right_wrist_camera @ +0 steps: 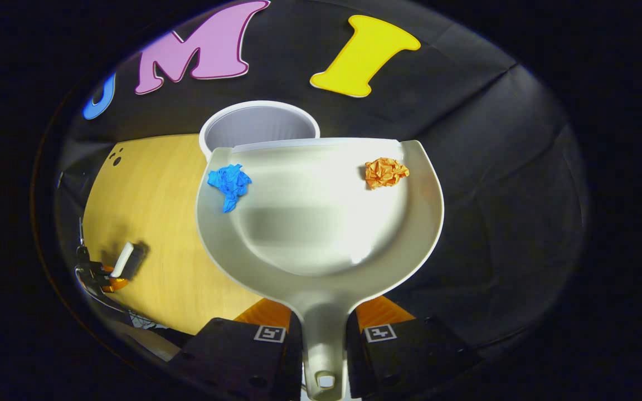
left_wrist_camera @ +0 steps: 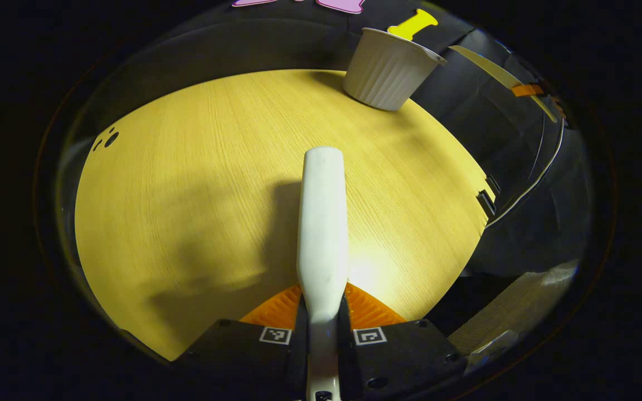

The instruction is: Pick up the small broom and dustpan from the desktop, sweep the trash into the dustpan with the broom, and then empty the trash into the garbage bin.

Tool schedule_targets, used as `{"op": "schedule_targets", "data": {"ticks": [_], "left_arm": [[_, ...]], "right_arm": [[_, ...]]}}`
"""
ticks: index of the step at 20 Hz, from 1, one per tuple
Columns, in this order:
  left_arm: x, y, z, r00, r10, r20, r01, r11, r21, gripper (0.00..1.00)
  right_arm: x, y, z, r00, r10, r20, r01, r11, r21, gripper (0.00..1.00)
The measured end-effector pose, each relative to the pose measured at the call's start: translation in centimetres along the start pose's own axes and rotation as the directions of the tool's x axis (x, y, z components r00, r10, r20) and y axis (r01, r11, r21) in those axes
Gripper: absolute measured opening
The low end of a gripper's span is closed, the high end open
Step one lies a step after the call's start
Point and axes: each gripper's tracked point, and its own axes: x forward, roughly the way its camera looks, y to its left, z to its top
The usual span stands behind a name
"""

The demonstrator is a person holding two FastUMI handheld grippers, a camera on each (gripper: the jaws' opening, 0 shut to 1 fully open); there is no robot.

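Two paper wads — one dustpan, one broom, each clamped between fingers.

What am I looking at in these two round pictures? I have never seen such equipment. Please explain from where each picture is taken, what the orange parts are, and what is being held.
No robot arm here: a person holds a two-finger gripper in each hand, with a camera riding on each. The orange ribbed parts at the bottom are each gripper's fingers.

In the left gripper view, the left gripper clamps the white handle of the small broom above the yellow wooden desktop. The white ribbed garbage bin stands at the far edge.

In the right gripper view, the right gripper clamps the dustpan by its handle. A blue paper ball and an orange paper ball lie in it. The bin's open mouth is just beyond the pan's front edge.
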Motion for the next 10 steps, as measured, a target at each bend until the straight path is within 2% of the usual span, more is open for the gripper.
{"op": "schedule_targets", "data": {"ticks": [1, 2, 3, 6, 10], "left_arm": [[-0.1, 0.1, -0.1, 1.000, -0.003, 0.004, 0.003, 1.000, -0.002, 0.24], [-0.1, 0.1, -0.2, 1.000, -0.003, 0.006, 0.003, 1.000, -0.001, 0.24], [-0.1, 0.2, -0.2, 1.000, -0.003, 0.007, 0.003, 1.000, -0.001, 0.26], [-0.2, 0.1, -0.3, 1.000, -0.006, 0.013, 0.006, 1.000, -0.019, 0.27], [-0.3, 0.0, -0.8, 1.000, -0.006, 0.016, 0.007, 0.998, -0.070, 0.26]], "right_arm": [[0.1, -0.5, 1.0, 1.000, -0.012, -0.007, 0.012, 1.000, -0.010, 0.36], [0.5, -0.8, 1.8, 0.999, -0.030, -0.012, 0.029, 0.999, -0.025, 0.31], [0.9, -0.9, 2.3, 0.999, -0.048, -0.024, 0.047, 0.998, -0.044, 0.36], [0.3, -1.3, 2.4, 0.993, -0.107, -0.057, 0.099, 0.987, -0.127, 0.36], [-1.8, -2.6, 3.4, 0.981, -0.171, -0.087, 0.144, 0.956, -0.257, 0.36]]}}
